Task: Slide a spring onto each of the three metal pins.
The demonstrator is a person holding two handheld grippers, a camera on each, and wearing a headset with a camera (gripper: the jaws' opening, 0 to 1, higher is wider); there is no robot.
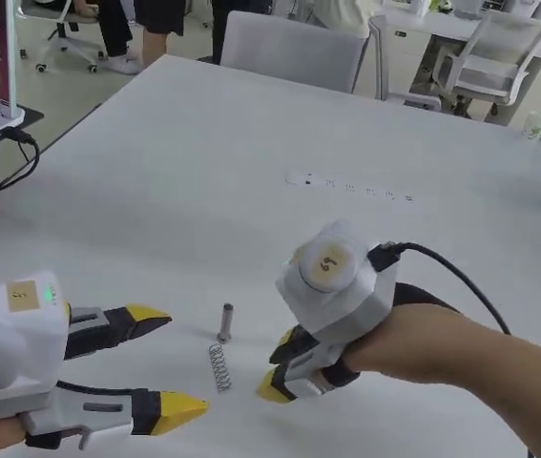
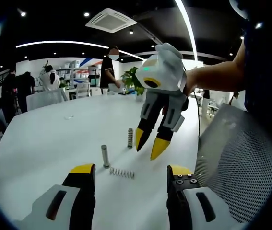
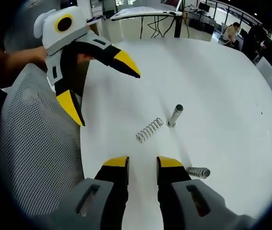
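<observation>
There's a short grey metal pin (image 1: 225, 322) standing upright and bare on the white worktop (image 1: 251, 172), toward its near edge. Just beside the pin's base, on the near-edge side, a loose coiled spring (image 1: 218, 366) lies flat on its side. The left gripper view catches a second pin (image 2: 130, 138), upright a little beyond the first, with coils wrapped round its shaft.

The right gripper (image 3: 143, 163) partly hides a sprung pin (image 3: 200, 171); the head view's edge crops the left gripper (image 1: 176, 363).
</observation>
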